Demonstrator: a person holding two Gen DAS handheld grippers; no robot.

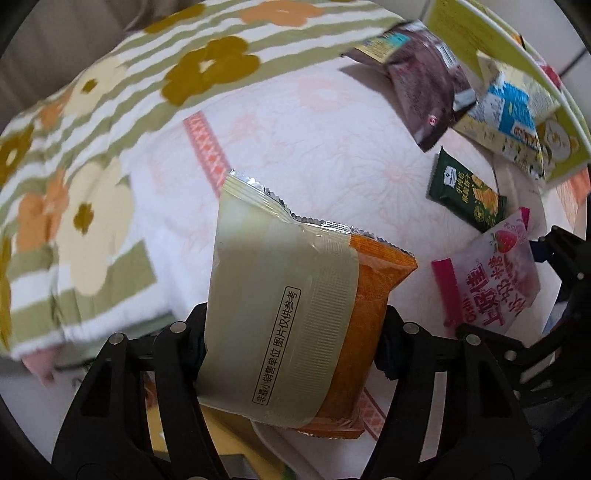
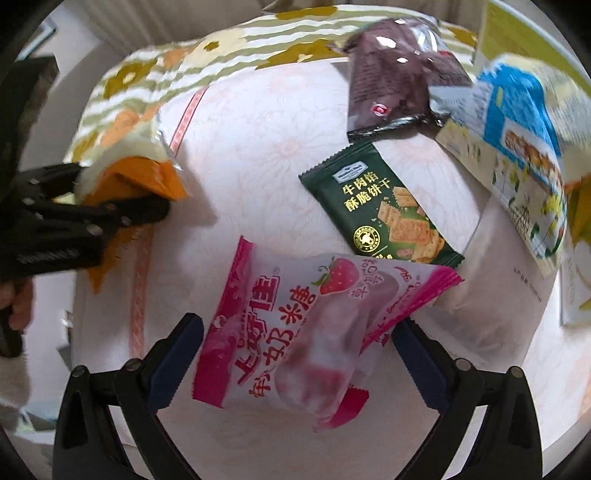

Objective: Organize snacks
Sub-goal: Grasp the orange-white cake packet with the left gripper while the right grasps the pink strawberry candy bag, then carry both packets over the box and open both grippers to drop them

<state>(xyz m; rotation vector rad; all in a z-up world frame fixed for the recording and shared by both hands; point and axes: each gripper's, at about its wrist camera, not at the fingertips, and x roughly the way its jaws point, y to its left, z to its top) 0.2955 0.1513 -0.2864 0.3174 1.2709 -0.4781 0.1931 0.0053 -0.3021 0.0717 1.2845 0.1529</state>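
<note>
My left gripper (image 1: 291, 347) is shut on an orange and pale green snack packet (image 1: 288, 314) and holds it above the white patterned tablecloth (image 1: 314, 147). It also shows in the right wrist view (image 2: 122, 184), held by the left gripper (image 2: 147, 212). My right gripper (image 2: 295, 354) is open around a pink strawberry candy bag (image 2: 295, 332), which lies on the cloth between its fingers. The pink bag also shows in the left wrist view (image 1: 491, 280). A dark green cracker packet (image 2: 380, 210) lies just beyond it.
A dark brown packet (image 2: 395, 77) and a blue and white packet (image 2: 517, 136) lie at the far right, against a yellow-green box (image 1: 491, 33). A flowered striped towel (image 1: 74, 177) covers the far left side. The table edge runs at the left (image 2: 77, 295).
</note>
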